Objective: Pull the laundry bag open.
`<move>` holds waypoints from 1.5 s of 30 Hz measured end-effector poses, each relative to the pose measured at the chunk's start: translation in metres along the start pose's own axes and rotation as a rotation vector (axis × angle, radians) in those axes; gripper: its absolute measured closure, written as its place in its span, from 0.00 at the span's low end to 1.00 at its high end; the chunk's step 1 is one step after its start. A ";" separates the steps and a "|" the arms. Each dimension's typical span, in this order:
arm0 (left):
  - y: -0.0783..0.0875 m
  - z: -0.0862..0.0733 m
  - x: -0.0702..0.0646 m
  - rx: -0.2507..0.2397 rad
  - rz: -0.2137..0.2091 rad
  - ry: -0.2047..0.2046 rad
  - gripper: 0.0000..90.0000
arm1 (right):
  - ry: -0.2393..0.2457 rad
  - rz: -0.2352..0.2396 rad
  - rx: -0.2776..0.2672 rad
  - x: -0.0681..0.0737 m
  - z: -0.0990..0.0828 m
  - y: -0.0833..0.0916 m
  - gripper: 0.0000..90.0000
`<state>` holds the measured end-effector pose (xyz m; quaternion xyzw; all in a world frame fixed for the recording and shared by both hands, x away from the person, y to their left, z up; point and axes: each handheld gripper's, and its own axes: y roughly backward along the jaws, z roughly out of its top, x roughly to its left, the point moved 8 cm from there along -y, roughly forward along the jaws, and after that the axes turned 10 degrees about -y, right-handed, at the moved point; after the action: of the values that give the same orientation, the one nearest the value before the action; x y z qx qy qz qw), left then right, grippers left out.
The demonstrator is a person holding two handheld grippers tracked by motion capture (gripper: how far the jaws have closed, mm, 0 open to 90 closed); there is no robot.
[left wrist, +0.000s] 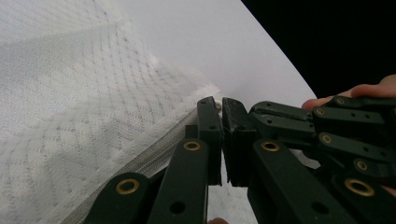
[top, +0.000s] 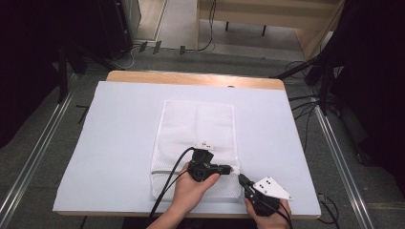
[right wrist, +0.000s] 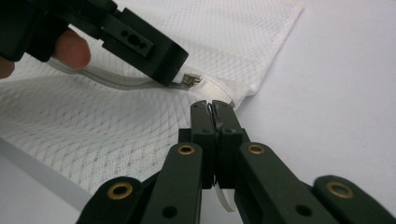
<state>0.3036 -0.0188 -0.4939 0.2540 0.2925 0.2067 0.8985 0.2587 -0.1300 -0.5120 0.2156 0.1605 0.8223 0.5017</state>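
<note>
While the white mesh laundry bag (top: pixel 198 143) lies flat on the white table cover (top: pixel 119 143) with its long axis running away from the person, its zipper (top: pixel 167 170) crosses the near end from left to right, and both tools meet at that zipper's right end. The left gripper (top: pixel 232 168) points rightward along the zipper line with its 2 jaws pinched together on the small metal zipper pull (right wrist: pixel 190 81), seen just past its jaw tip in the right gripper view. The right gripper (top: pixel 240 178) sits just beside it, nearer the person, its jaws clamped narrow on the bag's corner by the zipper end (right wrist: pixel 219 88), with a thin white strip (right wrist: pixel 223 198) trailing under them. Judging from this, the coming pull would run leftward along the zipper, the right gripper anchoring the corner
</note>
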 end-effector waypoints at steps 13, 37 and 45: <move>0.002 -0.006 0.000 0.013 0.062 -0.096 0.98 | 0.011 -0.025 -0.040 0.003 0.013 0.007 1.00; 0.119 -0.073 0.090 -0.044 0.270 0.073 0.98 | -0.026 -0.081 -0.072 -0.020 0.021 0.017 1.00; 0.146 -0.086 0.102 -0.087 0.307 0.111 0.98 | -0.045 -0.089 -0.068 -0.024 0.021 0.018 1.00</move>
<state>0.2929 0.1781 -0.5125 0.2446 0.2902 0.3677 0.8490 0.2657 -0.1583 -0.4898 0.2096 0.1306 0.7991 0.5481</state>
